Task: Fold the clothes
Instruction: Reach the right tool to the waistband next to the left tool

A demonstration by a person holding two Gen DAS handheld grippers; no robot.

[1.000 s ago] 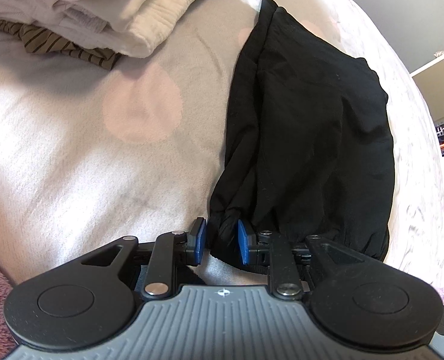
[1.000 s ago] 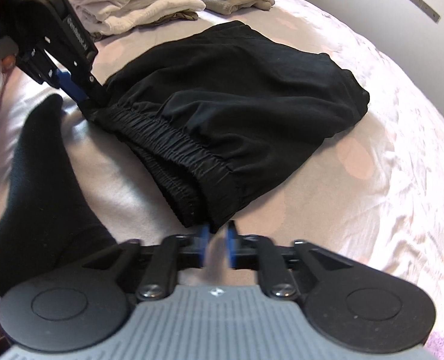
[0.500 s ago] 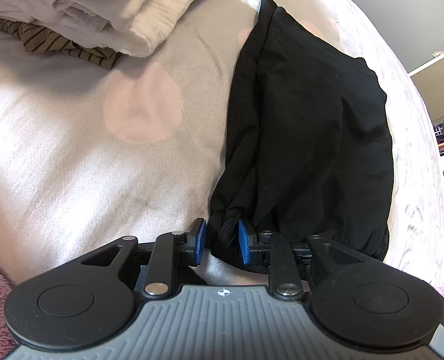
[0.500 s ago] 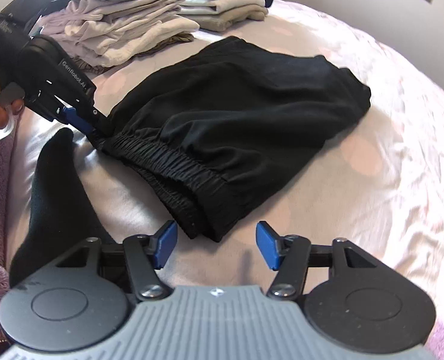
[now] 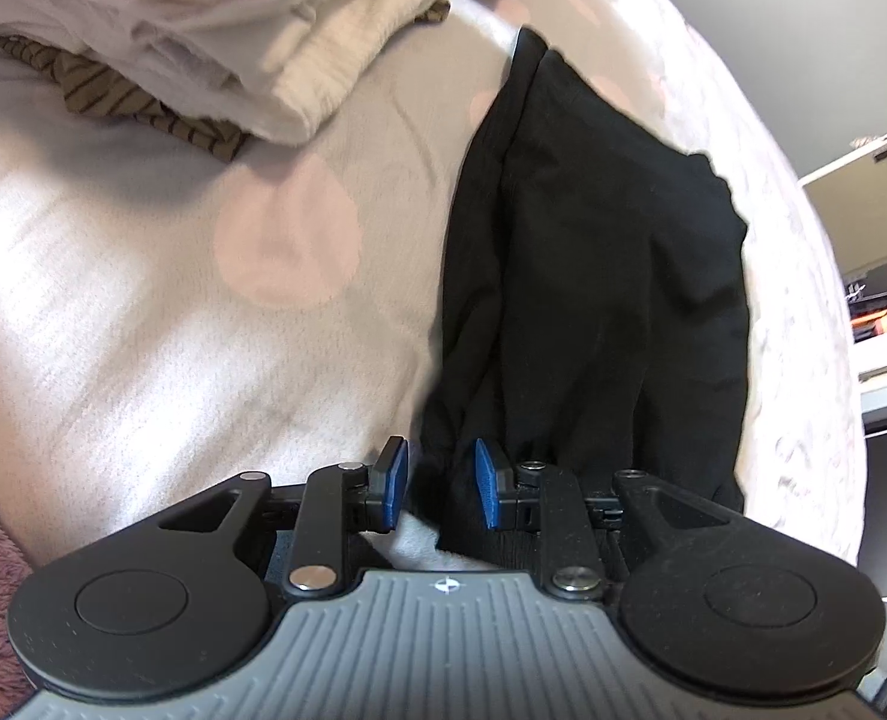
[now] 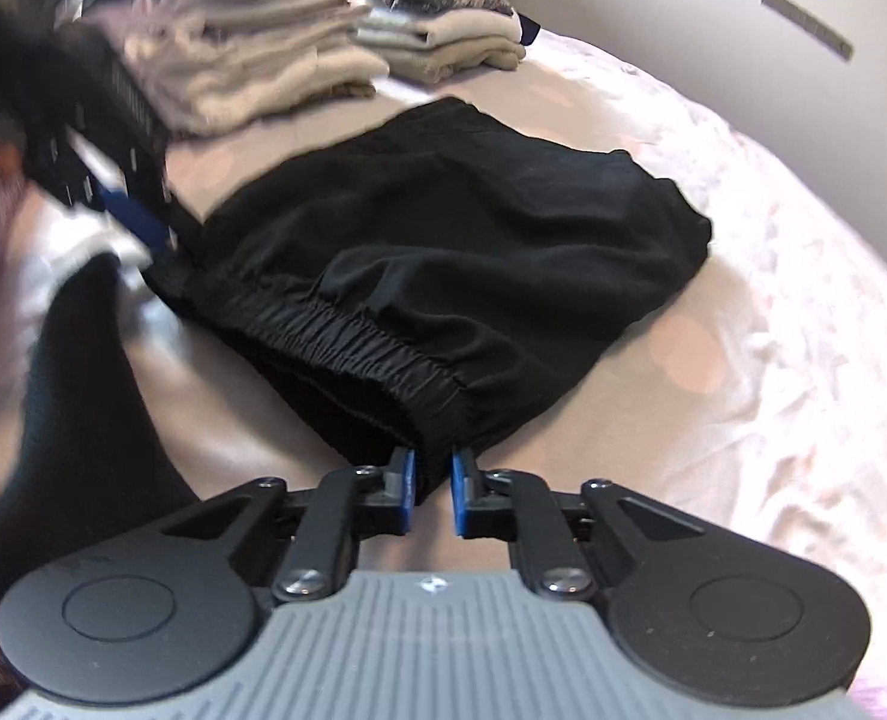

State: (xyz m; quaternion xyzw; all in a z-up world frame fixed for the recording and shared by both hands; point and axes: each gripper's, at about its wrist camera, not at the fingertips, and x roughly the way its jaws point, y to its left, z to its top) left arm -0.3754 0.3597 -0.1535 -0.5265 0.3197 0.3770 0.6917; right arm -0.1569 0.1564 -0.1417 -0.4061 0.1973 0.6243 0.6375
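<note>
Left gripper (image 5: 435, 483): clamped on black shorts (image 5: 593, 276) waistband corner.
Right gripper (image 6: 430, 492): clamped on the opposite corner.
Legible writing: none readable.

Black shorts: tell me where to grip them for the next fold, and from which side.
Grip the black shorts at the two ends of the gathered elastic waistband, coming in low from the near edge. That ridge is the thickest part and faces both grippers.
</note>
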